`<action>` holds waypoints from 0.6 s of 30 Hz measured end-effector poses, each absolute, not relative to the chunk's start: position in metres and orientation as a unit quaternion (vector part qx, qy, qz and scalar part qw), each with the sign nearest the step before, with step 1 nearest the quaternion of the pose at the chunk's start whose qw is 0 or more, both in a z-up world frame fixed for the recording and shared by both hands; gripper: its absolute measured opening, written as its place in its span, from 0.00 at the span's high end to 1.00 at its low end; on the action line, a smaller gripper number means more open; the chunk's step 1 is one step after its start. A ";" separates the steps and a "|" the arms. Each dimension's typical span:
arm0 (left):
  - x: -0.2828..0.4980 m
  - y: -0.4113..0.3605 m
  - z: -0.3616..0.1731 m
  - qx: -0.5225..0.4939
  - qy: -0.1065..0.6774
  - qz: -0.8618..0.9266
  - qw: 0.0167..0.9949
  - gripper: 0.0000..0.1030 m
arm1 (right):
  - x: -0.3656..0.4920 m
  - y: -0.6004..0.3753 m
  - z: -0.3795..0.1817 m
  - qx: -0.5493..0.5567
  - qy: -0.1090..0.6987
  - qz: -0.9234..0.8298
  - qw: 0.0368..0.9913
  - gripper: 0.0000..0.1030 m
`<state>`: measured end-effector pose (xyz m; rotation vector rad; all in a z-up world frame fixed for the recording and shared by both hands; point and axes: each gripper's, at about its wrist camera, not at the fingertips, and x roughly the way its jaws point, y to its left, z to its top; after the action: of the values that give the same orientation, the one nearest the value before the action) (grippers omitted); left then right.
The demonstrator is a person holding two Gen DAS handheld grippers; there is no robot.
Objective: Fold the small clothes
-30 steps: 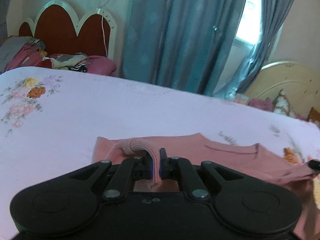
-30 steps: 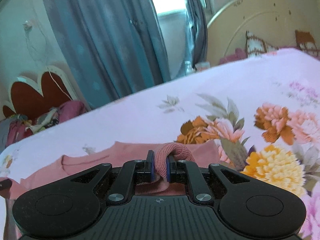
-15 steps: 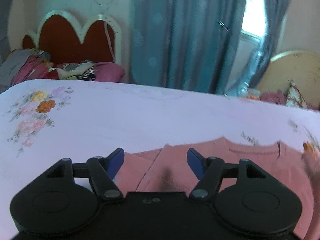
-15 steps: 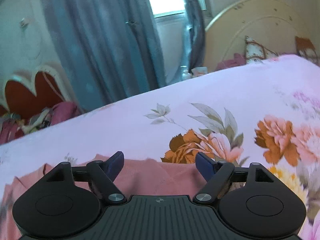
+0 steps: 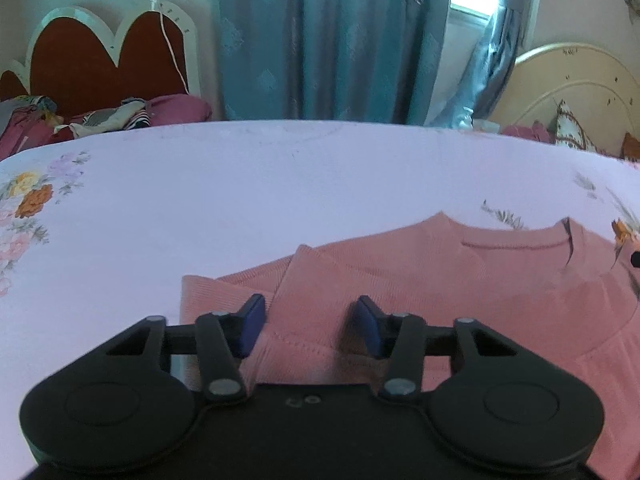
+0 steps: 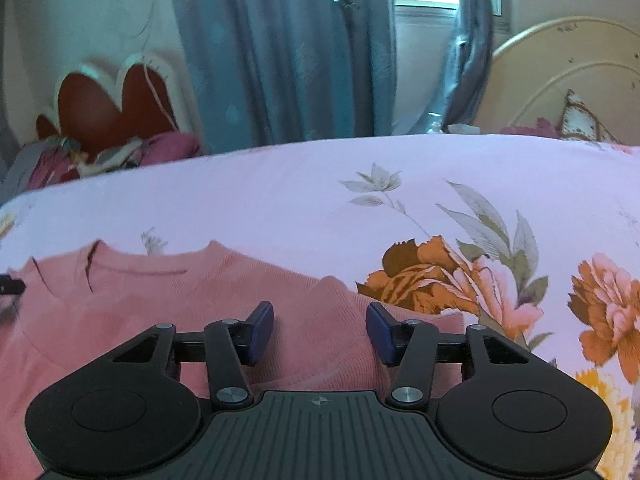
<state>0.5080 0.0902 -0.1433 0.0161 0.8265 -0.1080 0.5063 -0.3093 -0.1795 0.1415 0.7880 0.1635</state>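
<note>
A small pink ribbed top [image 5: 420, 280] lies flat on the bed, its neckline toward the far side and both sleeves laid over its body. My left gripper [image 5: 308, 322] hovers low over the top's left folded edge; its jaws are closing with only flat cloth beneath and nothing pinched between the blue pads [image 5: 250, 326]. My right gripper [image 6: 320, 330] hangs over the pink top [image 6: 180, 304] at its right folded edge; its jaws are closing too, with nothing gripped. The tip of the other gripper shows at the edge of each view.
The floral pink bedsheet [image 5: 280, 184] spreads around the top, with large orange flowers [image 6: 432, 280] to its right. Beyond the bed are a scalloped red headboard [image 5: 100, 52] with a pile of clothes [image 5: 108, 118], blue curtains [image 5: 332, 40] and a cream headboard [image 6: 560, 76].
Both grippers let go of the sleeve cuffs they held, opened wide, then began narrowing. The sleeves now lie flat on the top, and both grippers have sunk toward it.
</note>
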 end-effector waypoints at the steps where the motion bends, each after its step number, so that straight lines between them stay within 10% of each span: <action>1: 0.508 0.092 -0.145 0.006 0.402 -0.053 0.914 0.65 | 0.509 -0.310 -0.183 0.065 0.389 0.082 0.915 0.72; 4: 0.507 0.093 -0.146 0.008 0.399 -0.057 0.915 0.79 | 0.510 -0.311 -0.187 0.056 0.393 0.081 0.914 0.86; 10: 0.512 0.095 -0.147 0.007 0.402 -0.060 0.914 0.71 | 0.507 -0.320 -0.188 0.044 0.392 0.093 0.914 0.81; 12: 0.513 0.094 -0.147 0.011 0.403 -0.058 0.913 0.68 | 0.508 -0.319 -0.188 0.044 0.393 0.100 0.913 0.77; 14: 0.513 0.093 -0.147 0.014 0.403 -0.057 0.913 0.66 | 0.509 -0.316 -0.188 0.042 0.396 0.110 0.911 0.44; 18: 0.514 0.091 -0.147 0.020 0.404 -0.063 0.912 0.61 | 0.511 -0.312 -0.192 0.037 0.404 0.124 0.906 0.55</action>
<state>0.5136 0.0911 -0.1472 0.0410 0.8321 -0.1308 0.5110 -0.3121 -0.1916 0.0764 0.8337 0.2567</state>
